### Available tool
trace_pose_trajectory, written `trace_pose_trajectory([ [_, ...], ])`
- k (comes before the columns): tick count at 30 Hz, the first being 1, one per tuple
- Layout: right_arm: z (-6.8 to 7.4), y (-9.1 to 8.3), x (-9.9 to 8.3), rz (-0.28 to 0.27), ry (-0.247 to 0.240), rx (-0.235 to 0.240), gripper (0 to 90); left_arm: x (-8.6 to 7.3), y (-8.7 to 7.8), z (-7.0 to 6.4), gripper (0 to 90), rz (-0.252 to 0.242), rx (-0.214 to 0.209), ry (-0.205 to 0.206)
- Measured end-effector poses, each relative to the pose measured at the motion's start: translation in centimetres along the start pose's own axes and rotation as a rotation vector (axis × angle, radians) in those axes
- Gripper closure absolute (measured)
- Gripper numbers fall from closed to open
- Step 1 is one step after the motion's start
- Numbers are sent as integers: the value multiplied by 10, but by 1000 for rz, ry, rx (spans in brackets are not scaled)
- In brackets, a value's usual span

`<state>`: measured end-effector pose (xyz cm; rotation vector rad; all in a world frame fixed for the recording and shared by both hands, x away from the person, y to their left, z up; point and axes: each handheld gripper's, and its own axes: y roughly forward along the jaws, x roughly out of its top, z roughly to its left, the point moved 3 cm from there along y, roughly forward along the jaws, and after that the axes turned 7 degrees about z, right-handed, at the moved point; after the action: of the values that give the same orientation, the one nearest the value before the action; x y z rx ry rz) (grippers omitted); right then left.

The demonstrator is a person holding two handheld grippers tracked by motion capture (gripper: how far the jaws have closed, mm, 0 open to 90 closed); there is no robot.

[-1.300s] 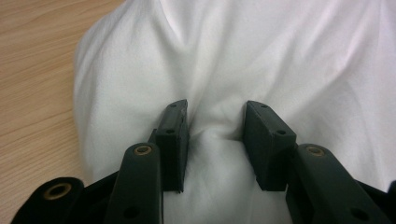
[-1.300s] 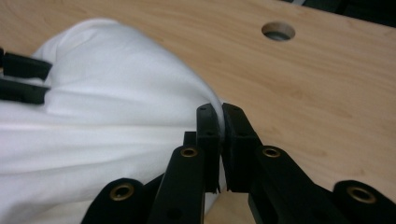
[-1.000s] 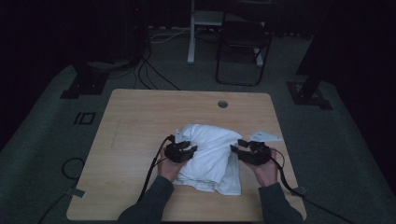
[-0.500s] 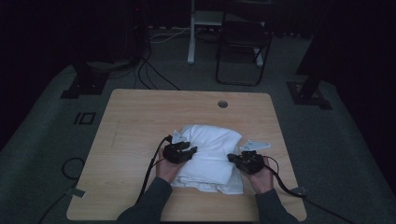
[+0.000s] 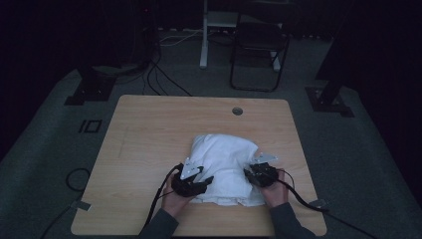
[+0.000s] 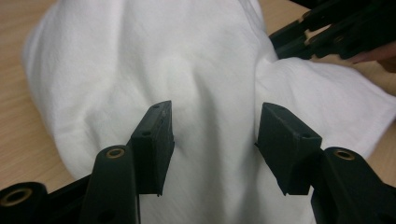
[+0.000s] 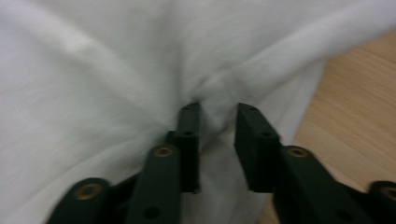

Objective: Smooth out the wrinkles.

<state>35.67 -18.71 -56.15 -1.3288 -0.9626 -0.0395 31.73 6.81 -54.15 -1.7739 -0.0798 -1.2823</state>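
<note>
The right gripper (image 7: pixel 215 112) points its two black jaws up from the bottom edge into a white cloth (image 7: pixel 107 70). The jaws stand a narrow gap apart, and a ridge of the fabric is gathered between their tips, with creases fanning out from that spot. The cloth covers the upper and left part of the view, its folds soft and a little blurred. At the right, a hem runs down beside the jaws, and past it lies the bare light-wood table (image 7: pixel 355 116).
</note>
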Motion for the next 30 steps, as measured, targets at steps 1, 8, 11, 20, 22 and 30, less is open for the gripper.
trace_pose_trajectory([
  [1,0,0,0,0,0,0,637,0,-1,0,451,-7,-3,-7],
  [8,23,-45,4,-213,-35,191,484,8,-8,0,449,-41,-52,-24],
  [11,30,-33,1,-150,-84,194,706,10,-8,-3,448,-46,-59,-13],
  [20,21,-41,-11,-96,-108,92,882,6,-6,-1,431,-46,-60,-29],
  [22,22,-18,-14,-59,-94,86,860,5,-5,-1,432,-28,-59,-23],
  [30,29,8,-1,-47,-102,55,829,2,8,7,434,11,35,-21],
])
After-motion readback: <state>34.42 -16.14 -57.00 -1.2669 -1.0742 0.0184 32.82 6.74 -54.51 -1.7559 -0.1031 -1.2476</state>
